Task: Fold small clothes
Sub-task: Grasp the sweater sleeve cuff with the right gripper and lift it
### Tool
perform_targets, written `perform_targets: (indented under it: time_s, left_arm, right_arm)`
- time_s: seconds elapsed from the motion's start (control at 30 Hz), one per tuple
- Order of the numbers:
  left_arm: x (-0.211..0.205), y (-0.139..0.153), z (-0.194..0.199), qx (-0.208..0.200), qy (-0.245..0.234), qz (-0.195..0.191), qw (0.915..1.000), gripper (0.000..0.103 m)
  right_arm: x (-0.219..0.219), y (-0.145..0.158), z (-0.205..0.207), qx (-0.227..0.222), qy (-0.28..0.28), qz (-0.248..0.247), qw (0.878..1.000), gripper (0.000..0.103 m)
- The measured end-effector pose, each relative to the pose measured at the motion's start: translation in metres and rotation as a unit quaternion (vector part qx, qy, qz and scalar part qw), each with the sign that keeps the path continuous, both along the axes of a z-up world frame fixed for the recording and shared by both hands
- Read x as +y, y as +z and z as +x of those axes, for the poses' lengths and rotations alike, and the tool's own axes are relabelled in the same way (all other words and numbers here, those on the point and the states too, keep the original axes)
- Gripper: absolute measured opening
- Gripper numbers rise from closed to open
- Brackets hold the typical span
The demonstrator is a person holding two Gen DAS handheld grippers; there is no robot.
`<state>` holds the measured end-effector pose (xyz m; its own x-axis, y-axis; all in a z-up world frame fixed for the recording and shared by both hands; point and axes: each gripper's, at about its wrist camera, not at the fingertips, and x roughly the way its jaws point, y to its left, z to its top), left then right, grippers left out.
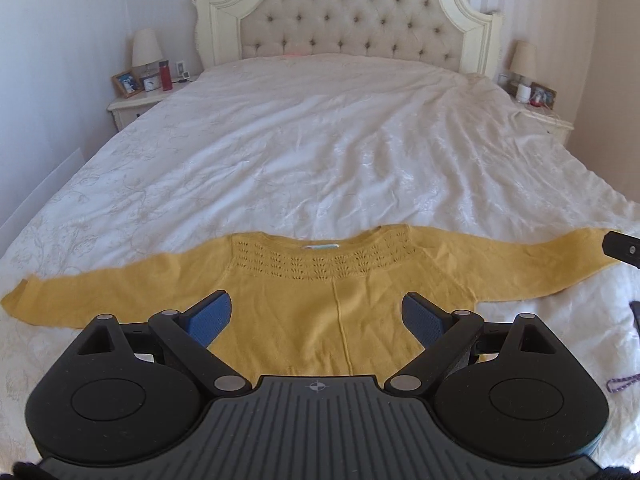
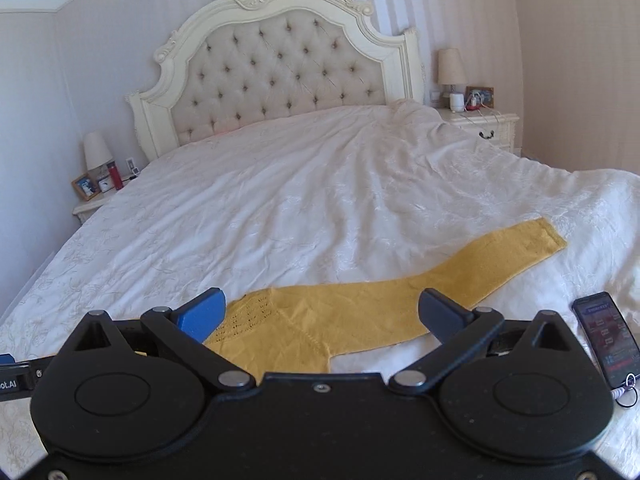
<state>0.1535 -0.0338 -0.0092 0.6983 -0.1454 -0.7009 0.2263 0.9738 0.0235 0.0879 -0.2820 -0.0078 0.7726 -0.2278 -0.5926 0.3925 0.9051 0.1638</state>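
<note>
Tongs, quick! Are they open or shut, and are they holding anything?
Left tongs: open, holding nothing, above the sweater.
Right tongs: open, holding nothing, above the sweater's sleeve.

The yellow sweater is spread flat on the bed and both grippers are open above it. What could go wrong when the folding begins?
1. The phone lies on the bed cover close to the right sleeve; a swept sleeve might push it.
2. The yellow sweater has an open-knit yoke; a fingertip of the left gripper could snag there.
3. The cover is wrinkled, so the right gripper may pinch bedding along with the knit.
</note>
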Motion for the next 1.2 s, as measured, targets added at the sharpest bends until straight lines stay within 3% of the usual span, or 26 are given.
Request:
perform_targets:
  time_s: [0.17, 0.3, 0.43, 0.6, 0.7, 0.87, 0.93, 1.07, 1.13, 1.2]
  left_arm:
    - [-0.023, -0.019, 0.020, 0.063, -0.009, 0.001, 0.9980, 0.093]
    - [-0.046, -0.032, 0.029, 0.093, 0.015, 0.021, 0.9954, 0.088]
    - [-0.067, -0.039, 0.033, 0.117, 0.047, 0.023, 0.9917, 0.087]
    - [-0.093, -0.043, 0.039, 0.144, 0.078, 0.018, 0.9864, 0.085]
    - [-0.103, -0.045, 0.041, 0.156, 0.097, 0.010, 0.9830, 0.085]
    - [-0.115, -0.050, 0.045, 0.175, 0.115, 0.007, 0.9779, 0.084]
    - [-0.117, -0.051, 0.046, 0.177, 0.120, 0.012, 0.9769, 0.084]
    - [-0.116, -0.057, 0.048, 0.187, 0.127, 0.015, 0.9740, 0.084]
    - [-0.112, -0.061, 0.049, 0.197, 0.127, 0.011, 0.9721, 0.083]
    - [-0.107, -0.066, 0.050, 0.206, 0.123, 0.006, 0.9707, 0.077]
  right_arm:
    - [-0.054, -0.023, 0.025, 0.061, -0.029, -0.009, 0.998, 0.102]
    - [-0.114, -0.041, 0.046, 0.109, -0.029, -0.008, 0.994, 0.101]
    - [-0.188, -0.056, 0.069, 0.151, -0.021, 0.009, 0.988, 0.081]
    - [-0.276, -0.065, 0.091, 0.187, -0.025, 0.000, 0.982, 0.080]
    - [-0.320, -0.072, 0.102, 0.206, -0.029, 0.000, 0.978, 0.074]
    - [-0.365, -0.096, 0.111, 0.243, -0.029, 0.018, 0.969, 0.068]
    - [-0.374, -0.105, 0.110, 0.247, -0.019, 0.053, 0.967, 0.057]
    - [-0.388, -0.118, 0.107, 0.236, -0.012, 0.102, 0.966, 0.044]
    - [-0.388, -0.119, 0.106, 0.227, -0.005, 0.116, 0.967, 0.017]
    - [-0.385, -0.114, 0.105, 0.219, -0.003, 0.120, 0.968, 0.015]
